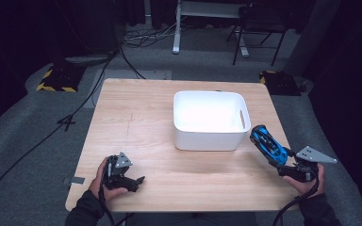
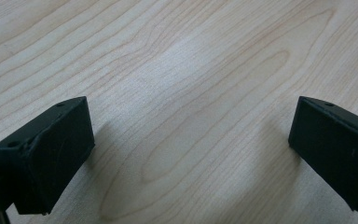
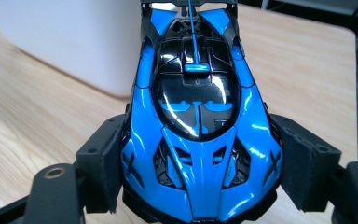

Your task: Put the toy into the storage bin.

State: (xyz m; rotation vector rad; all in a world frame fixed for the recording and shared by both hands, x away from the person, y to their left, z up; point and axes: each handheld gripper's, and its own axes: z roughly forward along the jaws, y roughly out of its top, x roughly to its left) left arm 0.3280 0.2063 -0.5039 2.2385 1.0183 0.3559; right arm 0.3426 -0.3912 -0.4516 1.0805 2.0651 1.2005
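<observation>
High view: the right gripper (image 1: pixel 283 160), near the table's (image 1: pixel 136 122) right edge, clamps a blue toy car (image 1: pixel 267 144) just right of the white bin (image 1: pixel 210 120). Glossy, rigid, probably light and slippery; gripping its flanks suits it. The left gripper (image 1: pixel 131 181) rests near left, jaws apart, empty.

Blue and black toy car (image 3: pixel 200 121), glossy, dark windows, thin blue fin along the roof. White bin (image 1: pixel 210 119), plain. Pale wood table (image 1: pixel 136 127) with wavy brown grain. Black jaws on left gripper (image 2: pixel 191 149) and right gripper (image 3: pixel 200 172); grey plate (image 1: pixel 315 155) on the right one. Grey carpet (image 1: pixel 23 136). Yellow-black hazard stripes on floor block (image 1: pixel 56 79).
</observation>
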